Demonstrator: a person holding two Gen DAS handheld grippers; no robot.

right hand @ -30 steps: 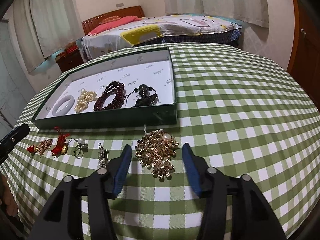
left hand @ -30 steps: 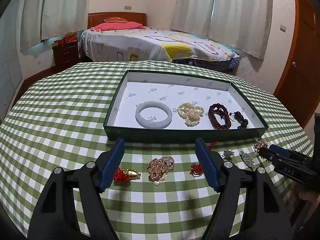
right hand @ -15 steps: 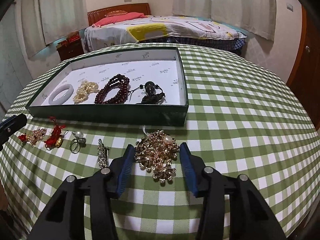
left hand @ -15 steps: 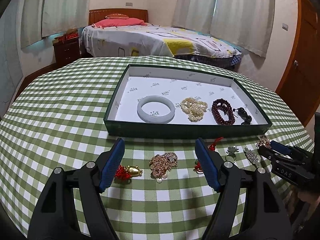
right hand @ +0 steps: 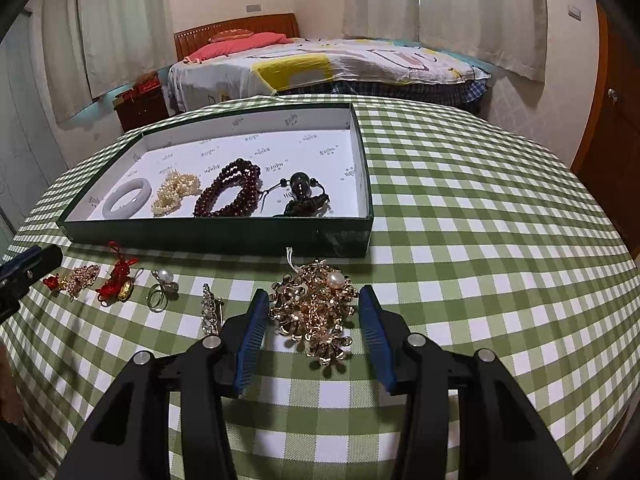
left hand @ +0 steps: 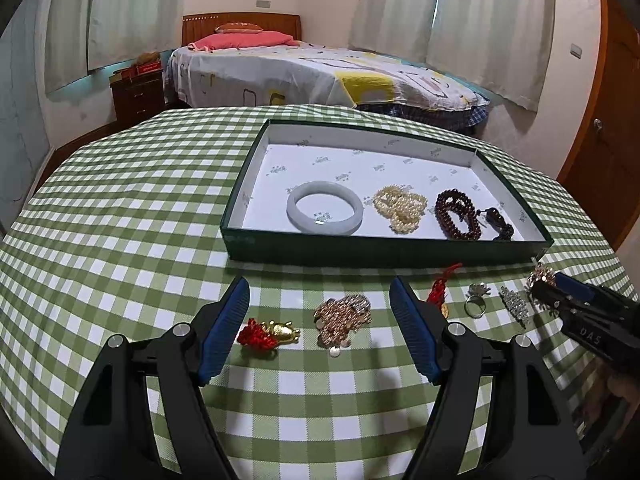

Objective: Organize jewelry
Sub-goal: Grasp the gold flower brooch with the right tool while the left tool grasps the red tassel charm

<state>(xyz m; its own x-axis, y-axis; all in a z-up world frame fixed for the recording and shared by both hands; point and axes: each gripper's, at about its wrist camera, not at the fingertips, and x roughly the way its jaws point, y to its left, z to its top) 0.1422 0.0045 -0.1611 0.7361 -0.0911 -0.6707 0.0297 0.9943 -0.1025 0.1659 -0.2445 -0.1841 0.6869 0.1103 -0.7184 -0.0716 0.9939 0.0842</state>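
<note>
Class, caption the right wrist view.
Open right gripper straddles a gold floral brooch before the green jewelry tray.

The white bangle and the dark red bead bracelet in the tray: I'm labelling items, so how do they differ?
The white bangle is one smooth solid ring, lying flat; the dark red bead bracelet is many small round beads, wound in several loops. The bangle is pale and milky, the bracelet deep red and glossy. The bangle lies toward the tray's left end; the bracelet lies further right, past the pearl strand. Both rest on the tray's white floor, untouched by either gripper.
</note>
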